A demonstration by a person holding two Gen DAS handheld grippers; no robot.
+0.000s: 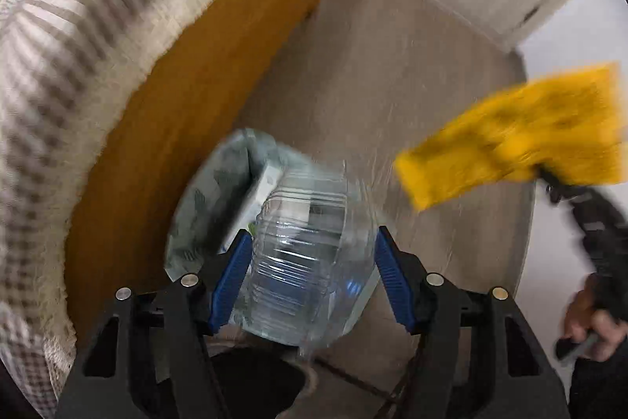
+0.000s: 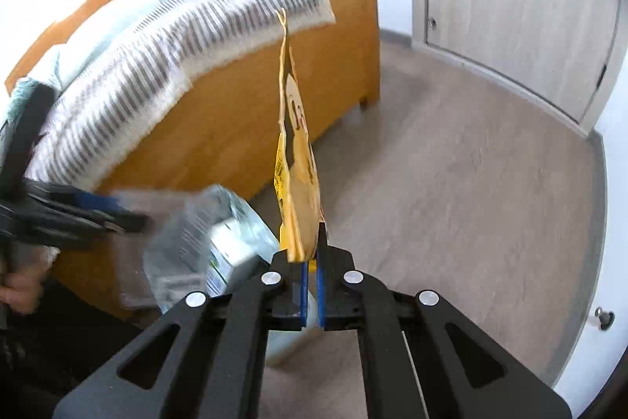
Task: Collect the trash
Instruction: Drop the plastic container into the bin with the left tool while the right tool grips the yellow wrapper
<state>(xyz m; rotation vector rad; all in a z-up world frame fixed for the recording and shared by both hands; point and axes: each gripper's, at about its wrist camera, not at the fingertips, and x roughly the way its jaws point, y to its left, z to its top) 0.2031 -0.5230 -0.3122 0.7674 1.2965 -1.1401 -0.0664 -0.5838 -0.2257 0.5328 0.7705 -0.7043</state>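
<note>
Clear ribbed plastic bottle (image 1: 310,258) clamped by left gripper (image 1: 312,273) | directly above lined bin (image 1: 204,207) | right gripper (image 2: 310,285) pinching yellow wrapper (image 2: 296,160) beside.

The left wrist view looks steeply down, close over the bin (image 1: 219,207). The right wrist view faces obliquely down. Both share the bed (image 2: 219,128), floor (image 1: 412,85) and, probably, the blurred bin.

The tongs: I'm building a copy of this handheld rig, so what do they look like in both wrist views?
Both the left tongs and right tongs have matte black angular arms with triangular cutouts, round silver pivot bolts and ribbed blue pads.
</note>
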